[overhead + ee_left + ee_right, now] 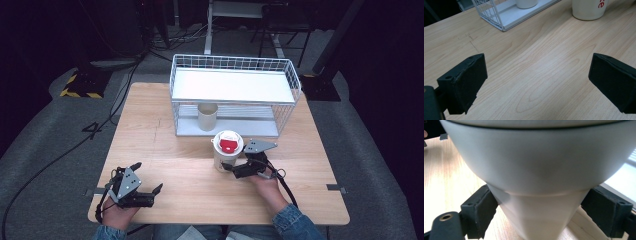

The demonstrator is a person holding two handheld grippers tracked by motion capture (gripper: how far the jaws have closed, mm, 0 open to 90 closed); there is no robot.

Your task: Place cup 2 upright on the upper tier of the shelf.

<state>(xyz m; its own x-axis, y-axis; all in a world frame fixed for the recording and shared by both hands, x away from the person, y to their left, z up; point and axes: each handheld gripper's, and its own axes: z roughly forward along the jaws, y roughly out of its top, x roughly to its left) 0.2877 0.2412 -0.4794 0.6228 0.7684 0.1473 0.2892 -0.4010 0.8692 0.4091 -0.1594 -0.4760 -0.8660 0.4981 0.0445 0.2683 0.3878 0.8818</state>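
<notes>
On the wooden table [165, 150], behind everything else, stands a white wire rack [232, 95] with a plain cup [207, 116] on its lower shelf. Just in front of the rack sits the lidded cup [226, 149] — white, with a red patch on its lid — and the right gripper [235, 167] has it by the lower wall. In the right gripper view the two black pads press the tapering body from either side, low down, under the wider band. To do this grasp well, I judge the squeeze should stay light and level, so the thin wall does not buckle and the cup does not tip. Well apart, near the table's front left corner, the left gripper [148, 182] rests with jaws spread wide — nothing between them.
</notes>
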